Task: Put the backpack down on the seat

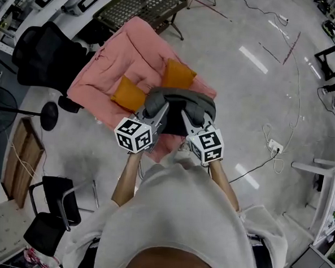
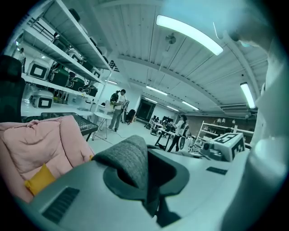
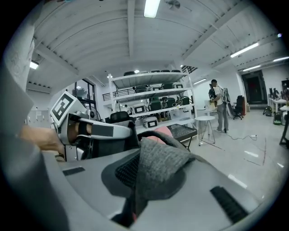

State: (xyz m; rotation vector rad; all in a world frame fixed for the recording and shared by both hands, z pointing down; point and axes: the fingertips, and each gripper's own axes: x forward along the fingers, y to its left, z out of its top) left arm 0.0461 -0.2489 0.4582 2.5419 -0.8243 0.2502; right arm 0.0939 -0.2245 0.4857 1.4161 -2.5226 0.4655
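A dark grey backpack (image 1: pixel 177 121) hangs over the front edge of the pink cushioned seat (image 1: pixel 132 60), which carries two orange cushions (image 1: pixel 129 93). Both grippers hold its grey felt top straps. My left gripper (image 1: pixel 162 109) is shut on the left strap (image 2: pixel 128 160), and the pink seat (image 2: pixel 36 144) lies to the left in that view. My right gripper (image 1: pixel 187 112) is shut on the right strap (image 3: pixel 160 167), with my left gripper (image 3: pixel 90 131) beside it. The backpack's lower part is hidden behind the grippers and my body.
A black office chair (image 1: pixel 45 55) stands left of the seat and a metal mesh table (image 1: pixel 141 7) behind it. A small black chair (image 1: pixel 55 209) and a wooden board (image 1: pixel 24 156) are at lower left. Cables and a power strip (image 1: pixel 274 145) lie on the floor to the right.
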